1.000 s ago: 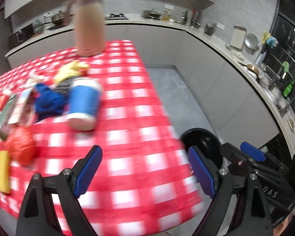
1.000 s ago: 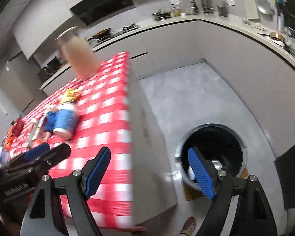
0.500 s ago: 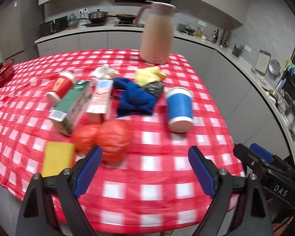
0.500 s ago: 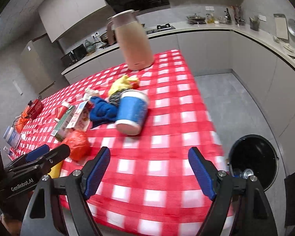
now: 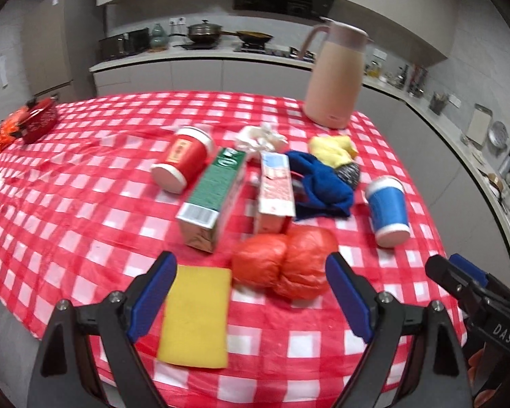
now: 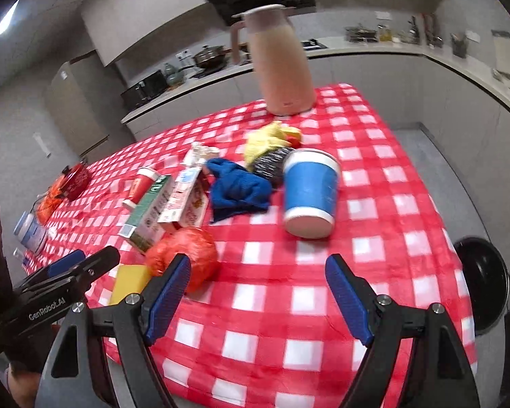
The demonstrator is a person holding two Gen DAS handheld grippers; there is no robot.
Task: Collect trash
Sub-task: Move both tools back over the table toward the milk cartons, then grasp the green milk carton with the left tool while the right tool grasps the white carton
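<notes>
Trash lies on the red checked tablecloth (image 5: pixel 85 204): a crumpled red plastic bag (image 5: pixel 285 265), a yellow sponge (image 5: pixel 195 316), a green carton (image 5: pixel 214 193), a pink carton (image 5: pixel 275 190), a red paper cup (image 5: pixel 183 159), a blue paper cup (image 5: pixel 387 210), a blue cloth (image 5: pixel 323 183), yellow wrapping (image 5: pixel 333 146) and white tissue (image 5: pixel 260 137). My left gripper (image 5: pixel 251 299) is open and empty, just above the sponge and red bag. My right gripper (image 6: pixel 258 299) is open and empty over the table's front edge, short of the blue cup (image 6: pixel 309 193). A black bin (image 6: pixel 482 282) stands on the floor at the right.
A tall pink thermos jug (image 5: pixel 335 78) stands at the table's far right corner. A red box (image 5: pixel 39 120) and an orange bag sit at the far left edge. A white jar (image 6: pixel 30 233) stands at the left edge. Kitchen counters run behind and along the right.
Both grippers have swung left from the bin and floor toward the table. The left one now faces the trash pile from closer. Both stayed open and empty.
</notes>
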